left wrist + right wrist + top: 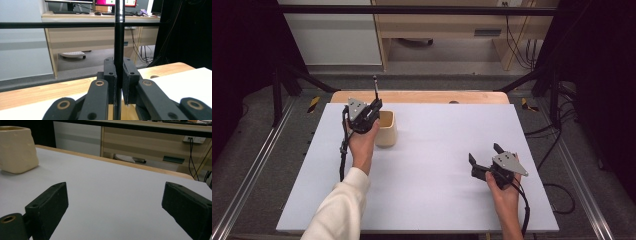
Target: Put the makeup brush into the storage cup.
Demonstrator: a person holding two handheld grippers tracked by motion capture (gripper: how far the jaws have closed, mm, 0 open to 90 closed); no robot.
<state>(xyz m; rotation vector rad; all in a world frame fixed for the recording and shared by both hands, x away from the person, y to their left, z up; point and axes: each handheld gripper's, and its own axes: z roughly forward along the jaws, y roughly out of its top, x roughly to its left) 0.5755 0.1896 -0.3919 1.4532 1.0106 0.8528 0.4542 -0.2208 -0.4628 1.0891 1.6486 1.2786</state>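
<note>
The left gripper's fingers pinch a thin black rod, held upright just above the beige cup at the table's far left. The left forearm reaches forward. The right gripper, fingers spread wide, rests low at the near right, well apart.

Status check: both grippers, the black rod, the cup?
Left gripper shut on black rod, upright over beige cup. Right gripper open, nothing between its jaws, apart on the white board. Nothing obstructing.
</note>
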